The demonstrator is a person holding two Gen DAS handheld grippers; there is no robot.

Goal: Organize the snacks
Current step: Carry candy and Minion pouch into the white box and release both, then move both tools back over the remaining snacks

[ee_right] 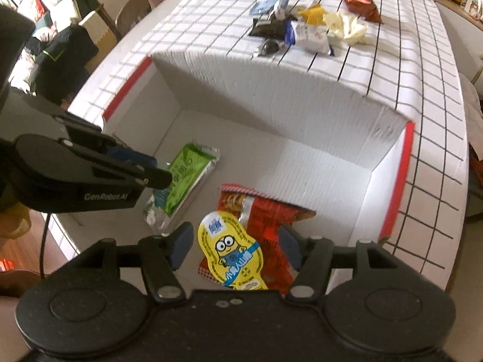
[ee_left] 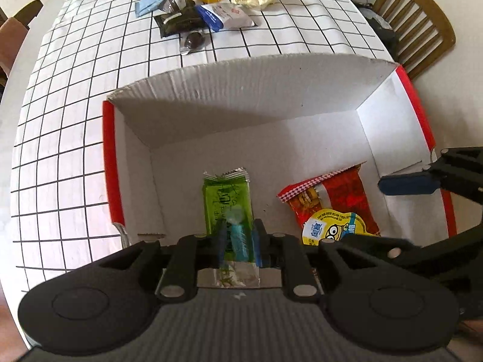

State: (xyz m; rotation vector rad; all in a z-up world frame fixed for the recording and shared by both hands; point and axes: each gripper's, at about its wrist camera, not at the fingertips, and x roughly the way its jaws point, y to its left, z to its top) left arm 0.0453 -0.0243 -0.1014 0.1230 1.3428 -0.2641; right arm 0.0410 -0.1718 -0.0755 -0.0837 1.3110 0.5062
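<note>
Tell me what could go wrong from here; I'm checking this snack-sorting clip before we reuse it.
1. The left gripper is shut on the green packet low inside the box; if it lifts away closed, the packet may come back out.
2. The right gripper, open, straddles the yellow cartoon snack on the red packet and could snag either.
3. Both grippers crowd the box and could collide.

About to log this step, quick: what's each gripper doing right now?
Left gripper: closed on the green snack packet, down in the box.
Right gripper: open, holding nothing; the yellow cartoon snack lies loose between its fingers.
</note>
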